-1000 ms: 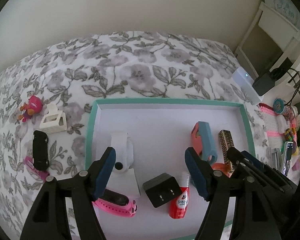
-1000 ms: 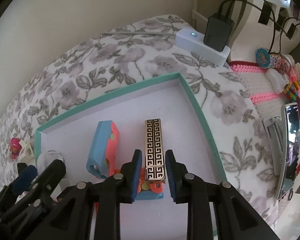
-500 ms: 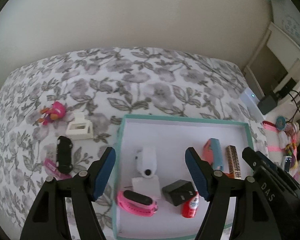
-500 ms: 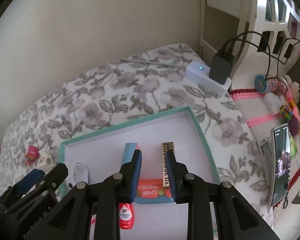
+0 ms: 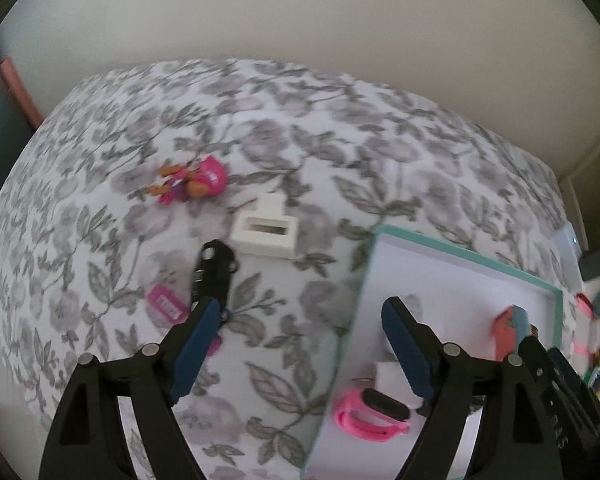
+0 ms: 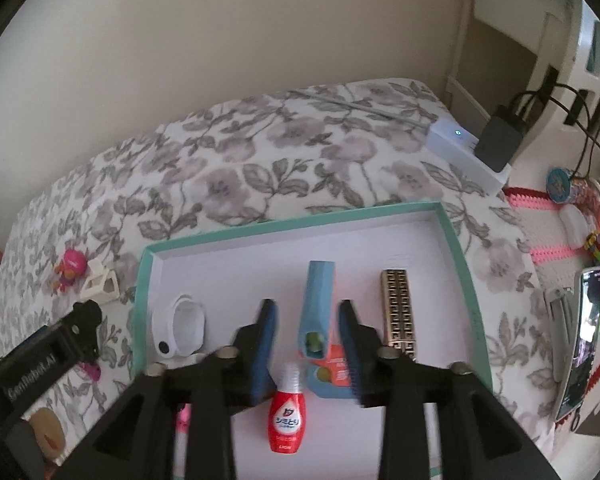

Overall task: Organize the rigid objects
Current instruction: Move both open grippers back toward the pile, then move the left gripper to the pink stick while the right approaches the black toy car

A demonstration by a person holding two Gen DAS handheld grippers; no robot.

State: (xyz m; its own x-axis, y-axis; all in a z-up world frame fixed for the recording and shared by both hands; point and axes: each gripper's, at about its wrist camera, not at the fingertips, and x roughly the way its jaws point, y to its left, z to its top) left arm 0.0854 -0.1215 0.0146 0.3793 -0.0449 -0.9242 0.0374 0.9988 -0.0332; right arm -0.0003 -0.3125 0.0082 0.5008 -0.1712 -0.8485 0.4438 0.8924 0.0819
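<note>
My left gripper [image 5: 300,320] hangs over the floral bedsheet beside the teal-rimmed white tray [image 5: 460,254]; its jaws are opening, with nothing between them. Just beyond its left finger lies a black toy car [image 5: 214,276], with a pink tag [image 5: 164,306], a white clip [image 5: 266,230] and a pink toy figure [image 5: 196,180] nearby. My right gripper [image 6: 308,334] hovers above the tray [image 6: 292,226], jaws opening, holding nothing. Below it in the tray lie a blue-and-orange block [image 6: 318,308], a red bottle [image 6: 287,416], a gold patterned bar [image 6: 398,312] and a white band case [image 6: 180,328]. A pink wristband [image 5: 372,414] also lies in the tray.
A white power strip [image 6: 460,140] with a black adapter sits at the bed's far right corner. To the right lie a pink-and-white crochet mat [image 6: 548,240] and a phone [image 6: 584,320]. A plain wall runs behind the bed.
My left gripper swung left, from above the tray to above the bedsheet near the black car, and its jaws widened a little. My right gripper lifted back from the gold bar and its jaws spread.
</note>
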